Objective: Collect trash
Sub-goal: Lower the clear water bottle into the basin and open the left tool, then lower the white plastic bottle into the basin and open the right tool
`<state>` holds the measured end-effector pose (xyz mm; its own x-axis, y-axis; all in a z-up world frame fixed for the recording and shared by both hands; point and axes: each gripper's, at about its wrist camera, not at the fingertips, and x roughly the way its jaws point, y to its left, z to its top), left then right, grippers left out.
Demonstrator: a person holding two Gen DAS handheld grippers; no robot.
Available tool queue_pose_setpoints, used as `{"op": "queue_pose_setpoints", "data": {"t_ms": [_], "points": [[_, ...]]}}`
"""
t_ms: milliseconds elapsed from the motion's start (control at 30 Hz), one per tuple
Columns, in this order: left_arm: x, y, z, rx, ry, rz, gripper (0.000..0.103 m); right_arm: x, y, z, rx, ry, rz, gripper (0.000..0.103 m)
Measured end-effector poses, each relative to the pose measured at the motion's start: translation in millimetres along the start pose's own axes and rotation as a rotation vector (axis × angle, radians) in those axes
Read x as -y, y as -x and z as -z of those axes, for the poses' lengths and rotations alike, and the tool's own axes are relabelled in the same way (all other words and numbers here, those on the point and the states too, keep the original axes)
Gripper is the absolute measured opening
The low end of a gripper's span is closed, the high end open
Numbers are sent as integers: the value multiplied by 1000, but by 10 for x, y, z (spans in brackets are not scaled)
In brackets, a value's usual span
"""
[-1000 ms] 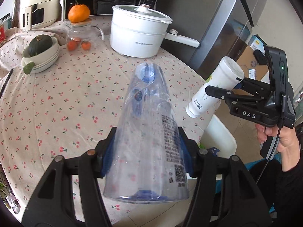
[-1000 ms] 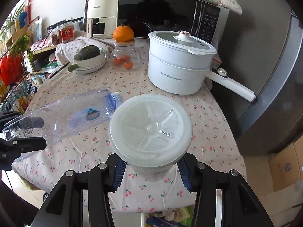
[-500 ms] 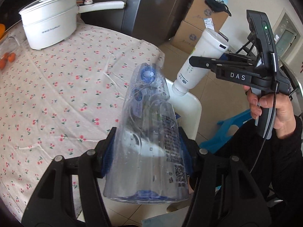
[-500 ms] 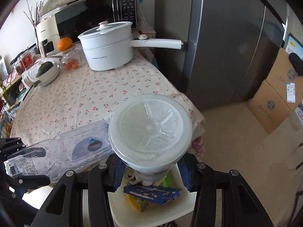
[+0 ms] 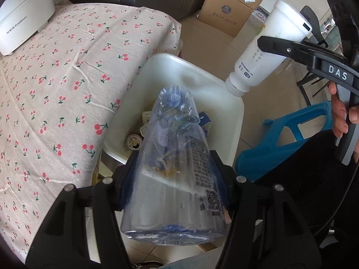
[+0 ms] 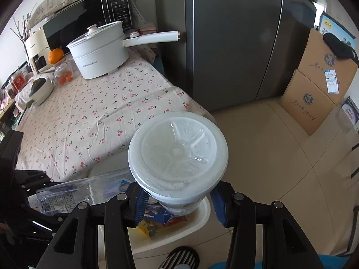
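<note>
My left gripper [image 5: 172, 172] is shut on a clear plastic bottle [image 5: 175, 168] with a blue cap, pointing neck-down over a white trash bin [image 5: 231, 112] beside the table. My right gripper [image 6: 178, 201] is shut on a white plastic bottle [image 6: 178, 154], held base-up over the same bin [image 6: 197, 222]; it also shows in the left wrist view [image 5: 267, 49], neck down above the bin's far right corner. The bin holds wrappers and a can. The clear bottle shows at the lower left of the right wrist view [image 6: 89, 190].
A table with a cherry-print cloth [image 5: 56, 78] lies left of the bin, carrying a white pot [image 6: 101, 53], a jar and bowls. A grey fridge [image 6: 235, 33] and cardboard boxes [image 6: 318, 78] stand behind. A blue stool [image 5: 287, 139] is right of the bin.
Both grippers have swung away from the table with their bottles and now tilt down over the trash bin, which has come fully into view.
</note>
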<state>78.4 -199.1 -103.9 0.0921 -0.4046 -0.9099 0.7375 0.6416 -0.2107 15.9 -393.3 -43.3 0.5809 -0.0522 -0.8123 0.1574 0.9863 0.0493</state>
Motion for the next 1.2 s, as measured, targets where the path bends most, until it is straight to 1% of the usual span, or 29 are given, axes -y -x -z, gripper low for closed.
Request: {"op": "queue_pose_setpoints", "data": {"t_ms": [200, 400, 433, 467, 533, 600, 700, 767, 933, 1067, 1200], "points": [[-63, -142, -83, 1, 12, -16, 62, -24, -46, -23, -10, 11, -10, 50], [-30, -153, -173, 35, -11, -20, 63, 13, -90, -15, -24, -3, -12, 50], [-33, -138, -192, 37, -12, -11, 66, 21, -98, -15, -27, -7, -11, 50], [-37, -103, -198, 42, -9, -7, 74, 29, -107, -14, -30, -10, -8, 50], [-42, -10, -196, 62, -5, -9, 83, 46, -121, -12, -34, -18, -5, 50], [-50, 86, -183, 77, -6, -12, 84, 55, -140, -20, -40, -24, -5, 50], [-114, 213, -116, 95, 4, -36, 88, 38, -172, -26, -52, -26, -8, 50], [-181, 284, -61, 100, 22, -61, 93, 8, -195, -34, -58, -22, -13, 50], [-396, 449, 70, 119, 88, -125, 100, -140, -253, -65, -75, 2, -29, 50], [-554, 560, 183, 135, 131, -174, 102, -304, -345, -106, -101, 27, -38, 50], [-663, 628, 286, 145, 169, -198, 102, -464, -479, -147, -140, 47, -42, 50]]}}
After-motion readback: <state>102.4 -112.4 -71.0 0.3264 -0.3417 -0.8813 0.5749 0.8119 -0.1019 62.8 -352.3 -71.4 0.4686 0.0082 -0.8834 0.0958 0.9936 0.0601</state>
